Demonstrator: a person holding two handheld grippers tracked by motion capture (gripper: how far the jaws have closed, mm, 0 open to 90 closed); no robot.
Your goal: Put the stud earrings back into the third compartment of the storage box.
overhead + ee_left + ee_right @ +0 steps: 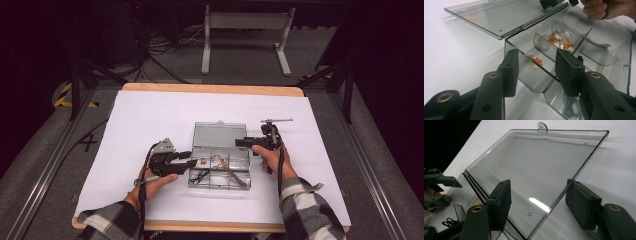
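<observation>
Box: a clear plastic compartment box point(220, 167) is lying near the middle of the white table point(140, 130), with its flat transparent lid point(219, 135) folded open and resting flat behind it.
Contents: orange and white beads point(559, 40) are sitting in one middle compartment, a small coppery piece point(535, 59) in the next one, and something dark and thin point(200, 175), perhaps a wire, in the front left one.
Left gripper point(191, 159): it is staying at the box's left edge; its jaws are standing apart on both sides of the wall, not pressing it.
Right gripper point(241, 142): it is hovering at the lid's right corner; its jaws are spread, one on each side of the lid's edge, pinching nothing.
</observation>
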